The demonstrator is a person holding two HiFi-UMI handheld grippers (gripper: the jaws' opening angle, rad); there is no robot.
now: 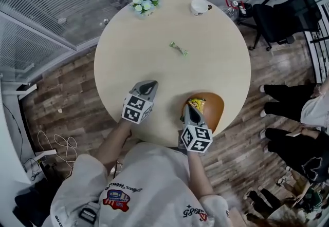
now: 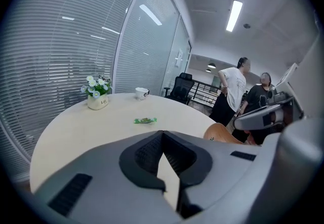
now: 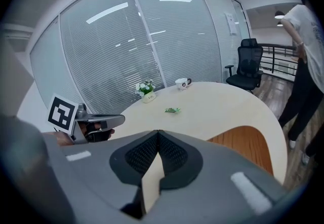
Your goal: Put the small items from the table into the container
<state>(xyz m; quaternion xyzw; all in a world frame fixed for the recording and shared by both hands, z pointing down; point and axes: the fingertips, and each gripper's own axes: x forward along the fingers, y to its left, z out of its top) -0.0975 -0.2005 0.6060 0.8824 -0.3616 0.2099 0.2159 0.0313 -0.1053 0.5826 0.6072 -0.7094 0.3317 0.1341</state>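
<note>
2 grippers are hovering shut and empty: the left gripper point(image 1: 149, 85) over the table point(image 1: 216, 67), the right gripper point(image 1: 190, 106) at the brown bowl's point(image 1: 214, 106) edge. A yellow packet point(image 1: 197, 102) is lying inside the bowl. Farther off, a green candy point(image 1: 178, 48) is lying mid-table.

Candy point(image 1: 178, 48) on table point(image 1: 216, 61); packet point(image 1: 197, 102) in bowl point(image 1: 216, 109) (near edge).

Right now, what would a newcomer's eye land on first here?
A lone green candy lies in the middle of the table. At the near edge the right hand-held gripper hangs over a brown bowl holding a yellow packet; the left hand-held gripper, shut, is beside it.
</note>
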